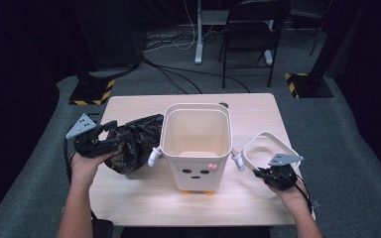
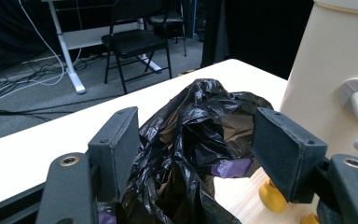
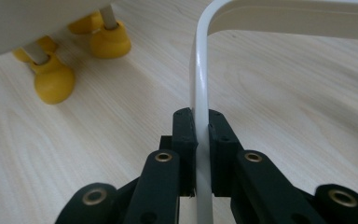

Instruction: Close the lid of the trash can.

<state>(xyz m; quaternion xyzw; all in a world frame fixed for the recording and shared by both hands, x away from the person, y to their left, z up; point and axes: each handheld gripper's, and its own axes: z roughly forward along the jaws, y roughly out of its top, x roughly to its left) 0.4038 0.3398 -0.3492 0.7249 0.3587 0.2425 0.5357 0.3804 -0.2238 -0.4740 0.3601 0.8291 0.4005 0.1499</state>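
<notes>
A crumpled black plastic bag [image 1: 136, 141] lies on the wooden table [image 1: 144, 193], left of a cream bin [image 1: 196, 166] with a drawn face, stubby white arms and yellow feet. My left gripper [image 1: 106, 136] stands open around the bag's left end. In the left gripper view the bag [image 2: 191, 135] bulges between the two spread jaws of that gripper [image 2: 200, 154], with the bin wall [image 2: 326, 60] at the right. My right gripper [image 1: 265, 173] is shut on the thin rim of a white ring frame [image 1: 278, 139] lying right of the bin. Its closed gripper [image 3: 201, 122] pinches the frame [image 3: 200, 70].
The bin's yellow feet [image 3: 53, 81] stand close to the left of the right gripper. A black folding chair [image 1: 253, 34] and a white desk leg [image 1: 198, 34] stand on the grey floor beyond the table. Hazard-striped bases [image 1: 92, 91] flank the far corners.
</notes>
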